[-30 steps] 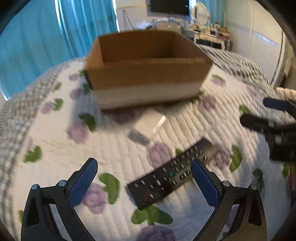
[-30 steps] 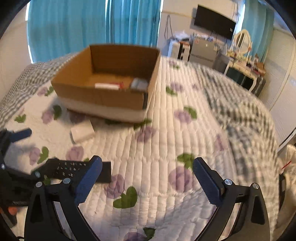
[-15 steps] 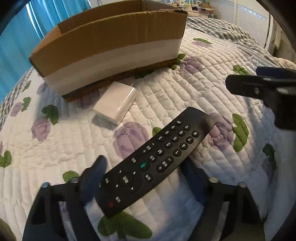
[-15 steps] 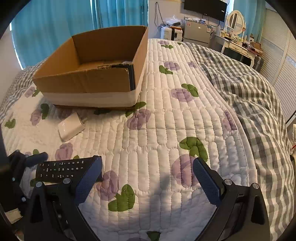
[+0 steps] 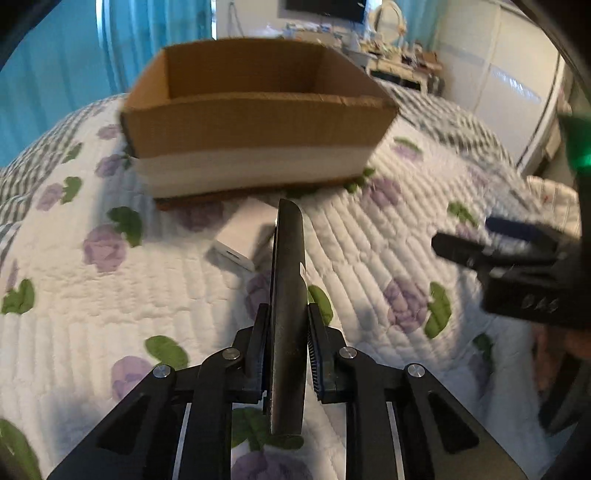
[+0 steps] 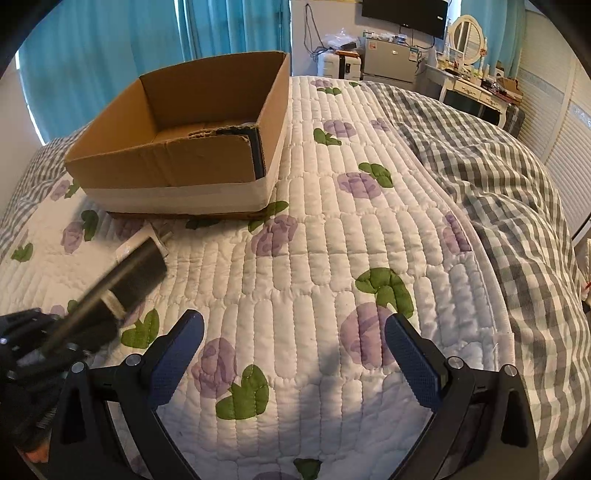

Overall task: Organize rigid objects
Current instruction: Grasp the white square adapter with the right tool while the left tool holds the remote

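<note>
My left gripper (image 5: 287, 332) is shut on a black remote control (image 5: 287, 295), held edge-on and lifted above the quilt, pointing toward an open cardboard box (image 5: 255, 122). A small white box (image 5: 243, 236) lies on the quilt just in front of the cardboard box. In the right wrist view the remote (image 6: 122, 277) shows blurred at the left, above the small white box (image 6: 138, 240), with the cardboard box (image 6: 184, 147) behind. My right gripper (image 6: 293, 354) is open and empty over the quilt; it also shows in the left wrist view (image 5: 517, 258) at the right.
The bed carries a white quilt with purple flowers (image 6: 332, 258) and a grey checked blanket (image 6: 498, 184) on the right. Blue curtains (image 6: 110, 44), a dresser (image 6: 472, 88) and a TV (image 6: 402, 14) stand beyond the bed.
My left gripper closed on the remote, lifted it off the quilt and turned it edge-on toward the box. The right gripper stayed open, shifting only a little.
</note>
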A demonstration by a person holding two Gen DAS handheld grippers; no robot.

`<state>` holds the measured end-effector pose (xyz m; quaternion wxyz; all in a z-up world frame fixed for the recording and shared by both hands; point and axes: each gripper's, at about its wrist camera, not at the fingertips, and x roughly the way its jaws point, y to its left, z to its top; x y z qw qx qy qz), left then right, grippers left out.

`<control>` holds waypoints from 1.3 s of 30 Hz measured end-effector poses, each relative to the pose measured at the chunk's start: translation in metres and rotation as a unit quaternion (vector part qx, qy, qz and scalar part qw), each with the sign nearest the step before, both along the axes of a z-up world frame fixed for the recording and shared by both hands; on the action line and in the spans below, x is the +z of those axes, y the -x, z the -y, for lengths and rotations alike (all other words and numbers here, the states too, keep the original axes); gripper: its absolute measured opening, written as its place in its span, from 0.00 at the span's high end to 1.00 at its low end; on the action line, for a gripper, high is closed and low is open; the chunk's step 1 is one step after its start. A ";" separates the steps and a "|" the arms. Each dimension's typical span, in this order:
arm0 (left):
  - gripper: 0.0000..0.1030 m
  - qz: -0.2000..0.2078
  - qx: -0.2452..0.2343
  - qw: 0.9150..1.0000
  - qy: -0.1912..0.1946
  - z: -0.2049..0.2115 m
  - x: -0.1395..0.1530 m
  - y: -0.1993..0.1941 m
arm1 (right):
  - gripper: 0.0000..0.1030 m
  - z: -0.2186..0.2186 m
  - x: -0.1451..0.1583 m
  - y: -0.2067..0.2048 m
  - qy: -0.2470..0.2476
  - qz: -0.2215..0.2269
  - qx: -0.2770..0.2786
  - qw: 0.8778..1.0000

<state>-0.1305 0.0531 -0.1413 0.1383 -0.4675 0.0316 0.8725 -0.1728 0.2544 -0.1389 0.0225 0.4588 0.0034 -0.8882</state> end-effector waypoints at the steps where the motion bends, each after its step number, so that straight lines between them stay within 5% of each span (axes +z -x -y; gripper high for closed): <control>1: 0.82 -0.005 0.010 1.000 -0.009 0.005 0.006 -0.002 | 0.04 0.000 0.000 0.000 0.000 -0.001 0.001 1.000; 7: 0.82 -0.023 0.065 0.997 -0.037 0.042 0.028 -0.001 | 0.04 0.005 0.004 -0.004 0.007 -0.010 0.011 1.000; 12: 0.82 -0.040 0.128 0.991 -0.001 0.063 0.027 0.014 | 0.04 0.018 0.007 -0.002 0.015 -0.017 0.036 0.999; 17: 0.82 -0.019 0.114 0.993 0.021 0.063 0.005 0.021 | 0.04 0.050 0.005 0.006 0.015 -0.025 0.090 0.995; 21: 0.82 0.047 0.118 0.991 0.040 0.065 -0.028 0.032 | 0.04 0.069 -0.006 0.015 0.013 -0.009 0.101 0.995; 25: 0.84 0.013 0.125 0.992 -0.006 0.075 -0.015 0.030 | 0.04 0.070 -0.014 0.014 0.009 0.001 0.098 0.995; 39: 0.84 -0.044 0.145 0.988 -0.005 0.078 0.011 0.014 | 0.04 0.101 -0.016 0.035 0.007 -0.007 0.145 0.989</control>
